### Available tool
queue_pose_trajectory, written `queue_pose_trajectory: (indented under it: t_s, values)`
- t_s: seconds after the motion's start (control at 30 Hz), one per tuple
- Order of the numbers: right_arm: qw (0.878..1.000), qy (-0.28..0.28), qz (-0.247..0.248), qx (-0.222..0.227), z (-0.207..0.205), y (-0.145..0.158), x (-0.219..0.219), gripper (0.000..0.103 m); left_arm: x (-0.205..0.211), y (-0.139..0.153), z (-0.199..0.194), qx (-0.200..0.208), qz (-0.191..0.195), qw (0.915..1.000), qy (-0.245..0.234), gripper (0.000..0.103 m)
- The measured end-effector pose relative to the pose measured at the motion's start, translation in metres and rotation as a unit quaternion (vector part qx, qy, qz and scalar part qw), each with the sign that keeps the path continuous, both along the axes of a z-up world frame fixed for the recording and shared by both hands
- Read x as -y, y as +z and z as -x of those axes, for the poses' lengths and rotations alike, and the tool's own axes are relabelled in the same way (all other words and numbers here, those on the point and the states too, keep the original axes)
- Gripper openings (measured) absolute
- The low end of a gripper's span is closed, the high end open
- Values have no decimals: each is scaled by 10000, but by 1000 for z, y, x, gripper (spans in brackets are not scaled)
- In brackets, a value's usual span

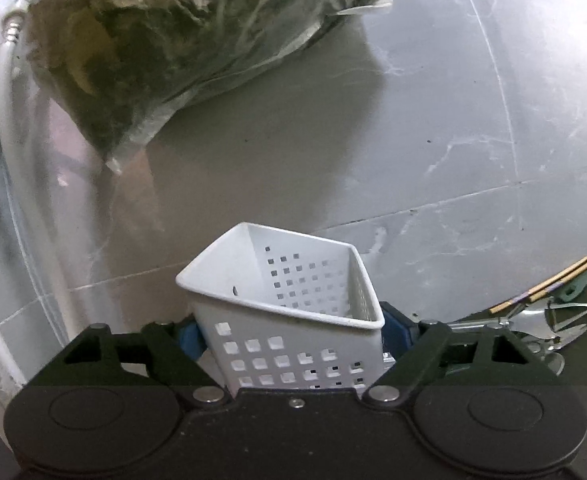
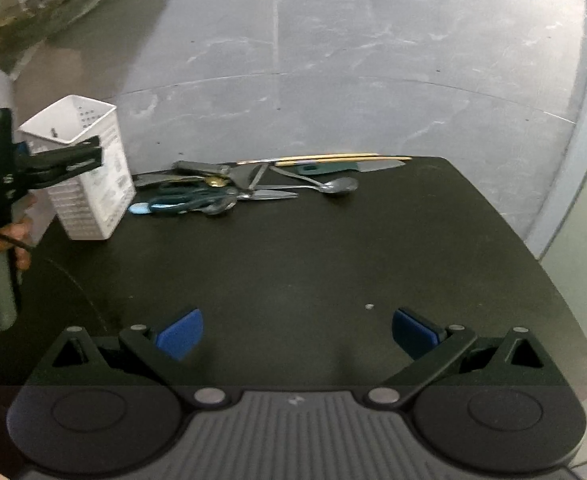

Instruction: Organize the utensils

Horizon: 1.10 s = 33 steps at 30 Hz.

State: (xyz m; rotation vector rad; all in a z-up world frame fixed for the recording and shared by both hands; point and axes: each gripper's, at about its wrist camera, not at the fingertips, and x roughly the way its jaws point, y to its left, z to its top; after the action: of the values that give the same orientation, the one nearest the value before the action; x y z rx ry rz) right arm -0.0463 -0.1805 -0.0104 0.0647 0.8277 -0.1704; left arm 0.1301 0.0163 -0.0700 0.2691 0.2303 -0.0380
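While the left gripper (image 1: 293, 336) clamps the white basket (image 1: 289, 312), the right gripper (image 2: 297, 332) gapes empty; utensils (image 2: 253, 184), perhaps scissors, lie beyond.

Clear plastic bag (image 1: 181, 48) of dark greens on grey tiled floor (image 1: 433, 120)

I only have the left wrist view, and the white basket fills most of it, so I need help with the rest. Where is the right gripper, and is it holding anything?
Observer: The right gripper hovers over the bare near part of the black table, open and holding nothing.
Operator: Is my basket on the table or in the air?
Observer: The white basket is tilted at the table's left edge, clamped by the left gripper; whether its base touches, I cannot tell.
Operator: What utensils lie beyond the few I see?
Observer: Along the far edge: green-handled scissors, a spoon, chopsticks and a knife.
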Motion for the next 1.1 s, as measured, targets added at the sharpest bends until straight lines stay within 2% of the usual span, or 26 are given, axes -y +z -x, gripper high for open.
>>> queue_pose_trajectory:
  t_s: [0.13,0.33,0.43,0.53,0.67,0.73,0.87,1.1]
  values:
    - [9979,410,-474,188,-10,-3,4,103,-2,0,7,25,75,10000,-39,83]
    - [9857,856,-1364,492,-46,-15,25,103,-16,6,46,-201,43,9978,-635,83]
    - [9761,1050,-1755,734,-87,-20,32,103,-11,11,70,-375,-18,9960,-815,83]
    - [9679,1273,-1931,982,-135,-36,51,102,-2,14,90,-485,-77,9941,-967,83]
    - [9630,1246,-2151,1044,-196,-57,69,96,19,11,106,-402,-317,9917,-1179,84]
    - [9626,1250,-2191,986,-218,-65,74,88,27,10,107,-359,-407,9914,-1192,84]
    - [9640,1340,-2134,849,-241,-73,73,81,32,8,104,-402,-340,9926,-1096,84]
    - [9650,1059,-2329,584,-254,-96,71,37,29,10,100,-471,-239,9937,-984,84]
